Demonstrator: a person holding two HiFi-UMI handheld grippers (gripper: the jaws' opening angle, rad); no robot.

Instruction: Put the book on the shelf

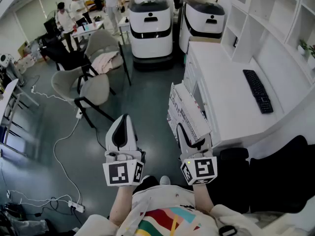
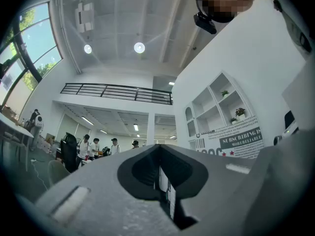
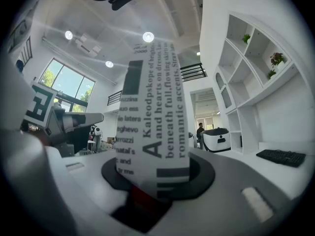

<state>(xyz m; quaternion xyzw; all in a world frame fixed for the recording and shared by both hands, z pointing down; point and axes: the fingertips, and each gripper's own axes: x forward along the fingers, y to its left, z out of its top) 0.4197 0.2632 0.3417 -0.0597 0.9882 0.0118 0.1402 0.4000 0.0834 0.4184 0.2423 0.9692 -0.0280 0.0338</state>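
Beside desk (image 1: 224, 97) — book (image 1: 187, 109) in right gripper (image 1: 191, 134) | chair (image 1: 91, 87) left | keyboard (image 1: 258, 90) on desk

Grey floor (image 1: 142, 97) with loose white cables (image 1: 55, 144). Two beige chairs (image 1: 93, 87) on the left, two white-and-black machines (image 1: 150, 26) at the back. White table (image 1: 226, 97) on the right with a black keyboard (image 1: 258, 90) on it (wall shelf (image 1: 266, 14) above). Round ceiling lights (image 2: 139, 47), big windows (image 3: 69, 82), people (image 1: 69, 14) far back.

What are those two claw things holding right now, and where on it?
The right gripper clamps the book by its near end; the left gripper holds nothing, jaws together.
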